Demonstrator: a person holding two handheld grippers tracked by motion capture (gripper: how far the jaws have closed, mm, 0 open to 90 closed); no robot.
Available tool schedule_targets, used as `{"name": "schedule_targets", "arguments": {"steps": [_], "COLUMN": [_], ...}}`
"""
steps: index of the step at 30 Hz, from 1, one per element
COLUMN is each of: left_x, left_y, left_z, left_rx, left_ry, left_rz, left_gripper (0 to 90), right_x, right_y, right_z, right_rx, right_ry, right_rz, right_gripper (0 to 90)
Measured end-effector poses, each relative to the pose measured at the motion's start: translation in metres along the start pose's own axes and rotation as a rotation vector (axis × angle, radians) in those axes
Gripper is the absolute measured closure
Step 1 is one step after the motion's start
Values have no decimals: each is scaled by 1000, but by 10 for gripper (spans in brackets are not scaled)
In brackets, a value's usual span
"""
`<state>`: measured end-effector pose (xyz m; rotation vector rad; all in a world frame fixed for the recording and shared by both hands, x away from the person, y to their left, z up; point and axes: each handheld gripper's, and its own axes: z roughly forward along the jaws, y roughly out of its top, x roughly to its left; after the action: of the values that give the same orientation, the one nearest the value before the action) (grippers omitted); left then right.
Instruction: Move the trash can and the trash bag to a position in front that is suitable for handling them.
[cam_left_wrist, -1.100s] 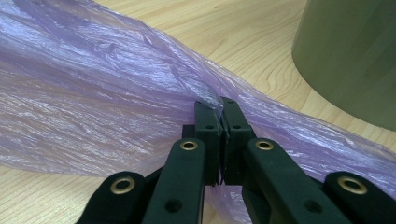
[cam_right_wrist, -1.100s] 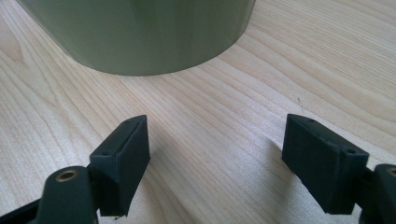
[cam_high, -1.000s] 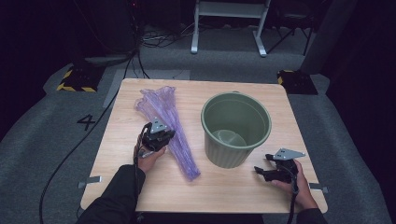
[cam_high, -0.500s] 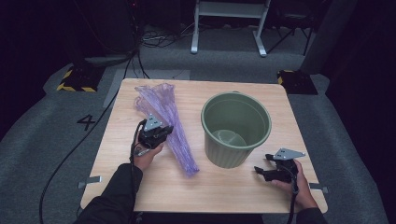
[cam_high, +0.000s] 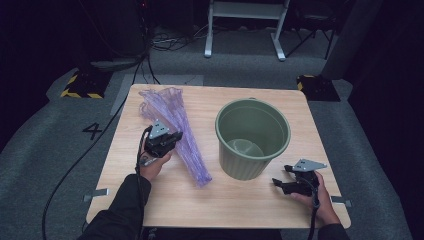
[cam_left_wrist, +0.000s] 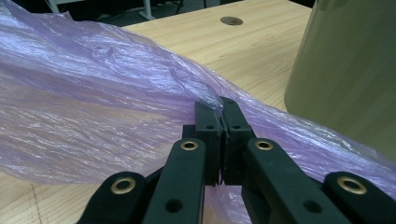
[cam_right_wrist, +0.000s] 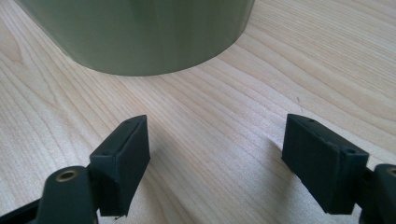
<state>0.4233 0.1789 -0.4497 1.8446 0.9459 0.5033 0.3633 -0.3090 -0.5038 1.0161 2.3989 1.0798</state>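
We count 1 purple plastic bag (cam_high: 175, 135), 1 green bucket (cam_high: 252, 137), 2 grippers. Left gripper (cam_left_wrist: 221, 112) jaws pinched tight on the bag's film, bucket just to its right. Right gripper (cam_right_wrist: 217, 149) jaws wide apart, holding nothing, bucket just ahead on the table (cam_high: 235, 200).

Crinkly glossy plastic bag (cam_left_wrist: 93, 107), matt bucket (cam_high: 252, 137), wood-grain table (cam_high: 240, 195).

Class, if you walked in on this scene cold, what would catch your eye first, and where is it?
First the green bucket, standing upright and open right of the table's middle. Next the crumpled purple plastic bag stretched across the table's left half, with the left gripper shut on a fold of it. The right gripper rests open near the bucket's base.
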Motion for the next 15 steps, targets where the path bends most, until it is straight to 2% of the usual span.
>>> {"name": "schedule_targets", "arguments": {"steps": [11, 15], "left_x": [-1, -1], "left_y": [2, 3], "left_z": [-1, -5], "left_rx": [-5, -21], "left_ry": [1, 4], "left_rz": [3, -3], "left_gripper": [879, 879], "right_x": [0, 0], "right_y": [0, 0], "right_z": [0, 0], "right_rx": [0, 0], "right_ry": [0, 1], "right_rz": [0, 0], "right_gripper": [233, 233]}}
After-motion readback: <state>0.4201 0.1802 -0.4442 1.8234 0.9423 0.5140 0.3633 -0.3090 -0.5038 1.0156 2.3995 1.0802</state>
